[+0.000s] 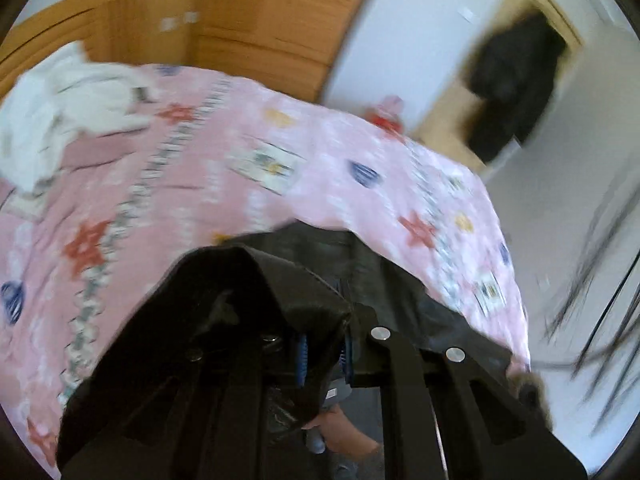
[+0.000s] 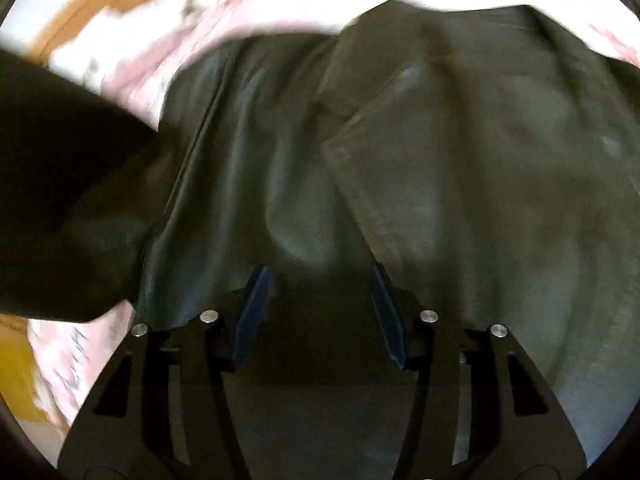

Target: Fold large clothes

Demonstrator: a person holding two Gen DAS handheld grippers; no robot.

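A large dark garment [image 2: 440, 160] lies spread on a bed with a pink patterned cover [image 1: 240, 140]. My left gripper [image 1: 326, 356] is shut on a fold of this black garment [image 1: 240, 300], which drapes over the left finger and hides it. In the right wrist view, my right gripper [image 2: 319, 312] hovers close over the cloth. Its blue pads [image 2: 252, 316] stand apart and no fabric is visibly pinched between them. A black mass [image 2: 48, 160] fills the left of that view; whether it is lifted cloth or a sleeve is unclear.
A crumpled white garment [image 1: 68, 108] lies at the bed's far left. Behind the bed is a wooden wardrobe [image 1: 260, 20]. A dark item hangs in a doorway [image 1: 512, 88]. A person's hand [image 1: 340, 436] shows below the left gripper. Blurred dark rods [image 1: 592, 320] stand beside the bed.
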